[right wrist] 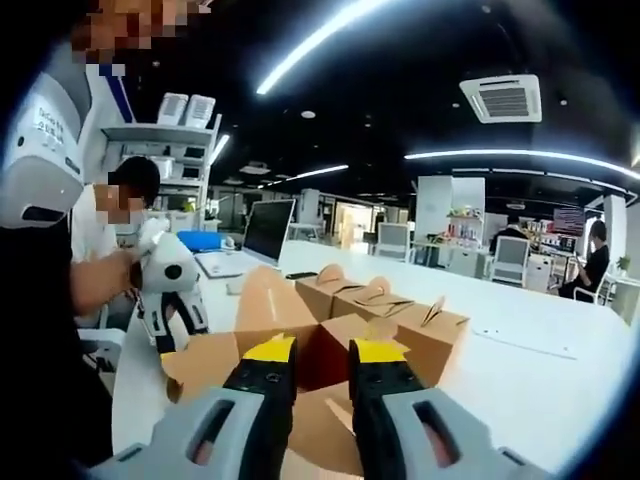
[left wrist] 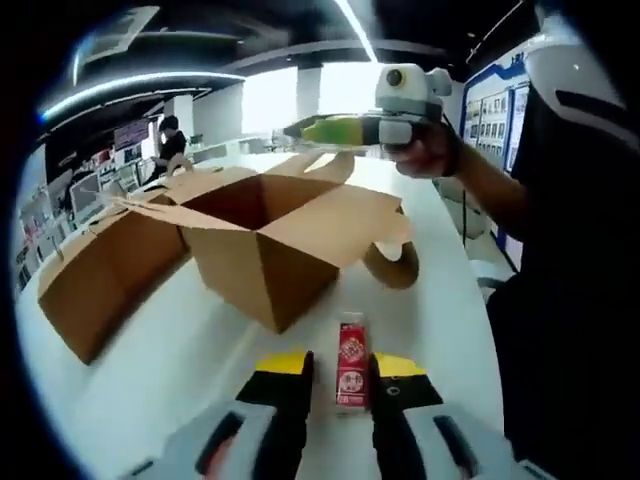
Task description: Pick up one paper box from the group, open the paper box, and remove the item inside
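Boxes: two brown paper boxes on the white bench (left wrist: 150,370); the open box (left wrist: 275,235) has its flaps spread, the second box (left wrist: 100,275) sits just beside it.
Item: one red carton (left wrist: 351,366), long axis pointing toward the open box.
Left tongs (left wrist: 340,385): spread, straddling the carton.
Right tongs (right wrist: 312,368): spread above the open box.

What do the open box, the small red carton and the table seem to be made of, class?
Open box: looks like brown corrugated cardboard, matte, with creased flaps folded outward.
Small red carton: probably printed paperboard, slightly glossy, with sharp folded edges; lying between the left tool's jaws.
Table: smooth white top, possibly laminate; a faint sheen, material uncertain.
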`<action>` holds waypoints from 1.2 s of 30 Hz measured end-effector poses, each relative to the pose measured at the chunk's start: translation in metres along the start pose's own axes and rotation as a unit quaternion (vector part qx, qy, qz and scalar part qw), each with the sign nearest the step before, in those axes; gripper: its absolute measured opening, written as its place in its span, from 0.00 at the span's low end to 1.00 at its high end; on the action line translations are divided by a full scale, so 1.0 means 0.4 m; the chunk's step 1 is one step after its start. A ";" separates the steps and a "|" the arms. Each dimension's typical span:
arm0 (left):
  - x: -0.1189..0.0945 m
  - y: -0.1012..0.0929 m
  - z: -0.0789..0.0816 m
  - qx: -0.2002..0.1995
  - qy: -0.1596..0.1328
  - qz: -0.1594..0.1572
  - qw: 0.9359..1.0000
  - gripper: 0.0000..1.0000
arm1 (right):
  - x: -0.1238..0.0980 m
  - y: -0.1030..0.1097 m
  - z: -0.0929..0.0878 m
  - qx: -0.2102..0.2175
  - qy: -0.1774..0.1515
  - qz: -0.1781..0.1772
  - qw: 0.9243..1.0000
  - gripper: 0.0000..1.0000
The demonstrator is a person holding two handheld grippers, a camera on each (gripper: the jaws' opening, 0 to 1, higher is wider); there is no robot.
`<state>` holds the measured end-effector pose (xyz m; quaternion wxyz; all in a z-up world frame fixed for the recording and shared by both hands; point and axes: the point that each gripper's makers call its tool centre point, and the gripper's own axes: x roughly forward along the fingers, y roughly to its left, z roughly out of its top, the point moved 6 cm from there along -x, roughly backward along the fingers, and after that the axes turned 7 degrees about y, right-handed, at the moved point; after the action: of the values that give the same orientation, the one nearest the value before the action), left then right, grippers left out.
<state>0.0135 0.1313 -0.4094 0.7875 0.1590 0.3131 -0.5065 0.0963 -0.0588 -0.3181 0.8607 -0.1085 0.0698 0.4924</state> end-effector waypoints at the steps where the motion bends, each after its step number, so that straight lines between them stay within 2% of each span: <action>1: -0.004 0.001 0.003 -0.001 -0.008 0.001 1.000 0.29 | 0.001 -0.002 0.001 0.003 -0.001 -0.002 1.000 0.21; 5: -0.039 0.010 0.032 -0.017 -0.063 0.009 0.998 0.30 | 0.007 -0.004 0.006 0.004 -0.004 0.001 1.000 0.21; 8: -0.065 0.007 0.037 -0.022 -0.078 0.005 0.997 0.30 | 0.019 -0.006 0.005 0.004 -0.002 0.005 1.000 0.21; 10: -0.079 0.007 0.048 -0.023 -0.099 0.012 0.995 0.29 | 0.026 -0.004 0.002 0.006 0.001 0.009 1.000 0.21; 12: -0.103 0.003 0.065 -0.033 -0.134 0.009 0.990 0.29 | 0.032 0.000 0.002 0.003 0.005 0.014 1.000 0.21; 15: -0.128 -0.004 0.079 -0.029 -0.153 -0.001 0.988 0.26 | 0.035 -0.003 0.004 0.003 0.006 0.016 1.000 0.21; 17: -0.140 -0.004 0.107 -0.016 -0.182 0.000 0.983 0.26 | 0.034 -0.004 0.005 0.004 0.006 0.015 1.000 0.21; 24: -0.177 0.021 0.185 -0.023 -0.267 0.009 0.963 0.28 | 0.017 -0.009 0.012 0.004 0.000 0.005 1.000 0.21; 25: -0.185 0.039 0.198 -0.033 -0.285 0.032 0.958 0.31 | 0.012 -0.010 0.014 0.003 -0.003 0.002 1.000 0.21; 26: -0.190 0.055 0.203 -0.039 -0.290 0.054 0.955 0.37 | 0.009 -0.012 0.017 0.002 -0.005 -0.003 1.000 0.21; 28: -0.200 0.076 0.212 -0.044 -0.302 0.082 0.949 0.39 | -0.003 -0.021 0.027 0.002 -0.016 -0.014 1.000 0.22; 29: -0.203 0.082 0.216 -0.055 -0.309 0.088 0.945 0.39 | -0.007 -0.025 0.032 0.005 -0.021 -0.018 1.000 0.22; 31: -0.216 0.112 0.223 -0.113 -0.344 0.105 0.926 0.39 | -0.024 -0.046 0.050 0.036 -0.045 -0.035 0.998 0.22; 32: -0.218 0.124 0.221 -0.139 -0.353 0.108 0.919 0.39 | -0.032 -0.058 0.054 0.051 -0.052 -0.043 0.996 0.22; 35: -0.205 0.152 0.197 -0.218 -0.333 0.100 0.912 0.38 | -0.053 -0.097 0.046 0.108 -0.056 -0.063 0.991 0.26; 36: -0.203 0.159 0.193 -0.225 -0.328 0.104 0.911 0.38 | -0.059 -0.109 0.040 0.120 -0.054 -0.069 0.989 0.27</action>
<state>0.0725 0.1720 -0.3024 0.9090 -0.1659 0.1241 -0.3618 0.1221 -0.0958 -0.2921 0.9018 0.0180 0.0737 0.4254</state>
